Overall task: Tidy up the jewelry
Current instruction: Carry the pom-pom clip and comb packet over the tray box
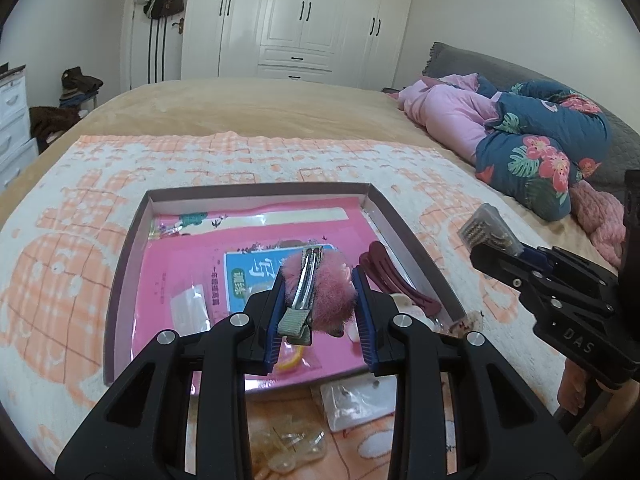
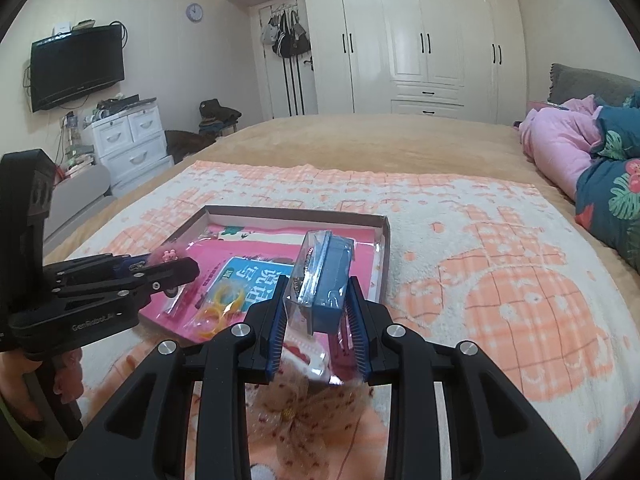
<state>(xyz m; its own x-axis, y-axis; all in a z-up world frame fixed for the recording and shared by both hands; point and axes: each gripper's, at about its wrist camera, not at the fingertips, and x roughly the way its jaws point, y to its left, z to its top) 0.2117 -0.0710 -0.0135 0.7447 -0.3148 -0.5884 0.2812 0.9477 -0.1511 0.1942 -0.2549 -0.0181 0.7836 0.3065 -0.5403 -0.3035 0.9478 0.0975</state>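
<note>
Both loads look ready to go into the shallow box [image 1: 132, 240] on the bed. The left gripper [image 1: 320, 300] pinches a fluffy pink hair clip [image 1: 320, 280] above it; the right gripper [image 2: 316, 304] clamps a clear plastic case [image 2: 320, 280] over its near-right corner. Next, I'd guess: lower, then release, 1 at a time.

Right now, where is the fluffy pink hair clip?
In the left wrist view, the fluffy pink hair clip is clamped in the left gripper, above the shallow box.
</note>
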